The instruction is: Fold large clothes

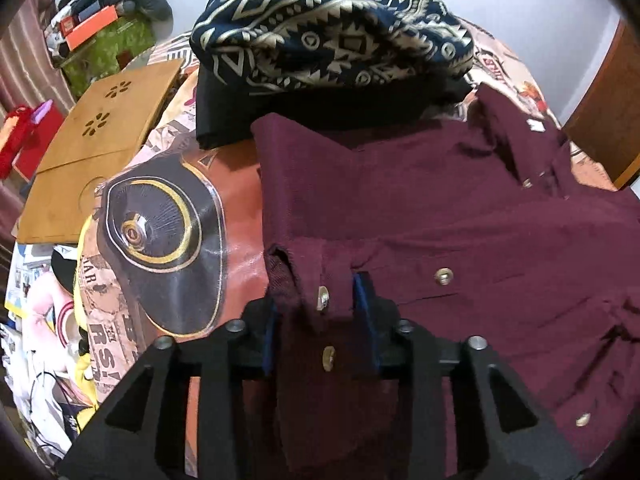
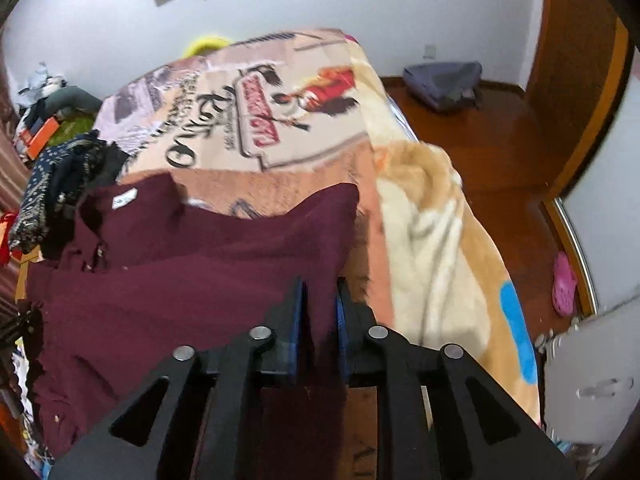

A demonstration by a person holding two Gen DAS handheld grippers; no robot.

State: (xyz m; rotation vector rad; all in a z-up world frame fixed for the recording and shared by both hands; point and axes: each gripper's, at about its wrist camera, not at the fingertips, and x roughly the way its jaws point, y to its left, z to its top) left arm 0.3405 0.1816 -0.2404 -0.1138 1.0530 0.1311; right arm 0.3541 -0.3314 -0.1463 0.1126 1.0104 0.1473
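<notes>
Where it lies spread on the printed blanket (image 2: 304,120) covering the bed, the maroon shirt (image 1: 460,208) is a corduroy-like button-up with metal snap buttons and a white neck label, front side up; its collar (image 1: 520,136) points away from both cameras, toward the folded navy patterned cloth (image 1: 328,28), so its long axis runs from the grippers toward that cloth; the left gripper (image 1: 320,304) is clenched on a buttoned cuff (image 1: 320,280); the right gripper (image 2: 320,312) pinches the shirt's right edge.
</notes>
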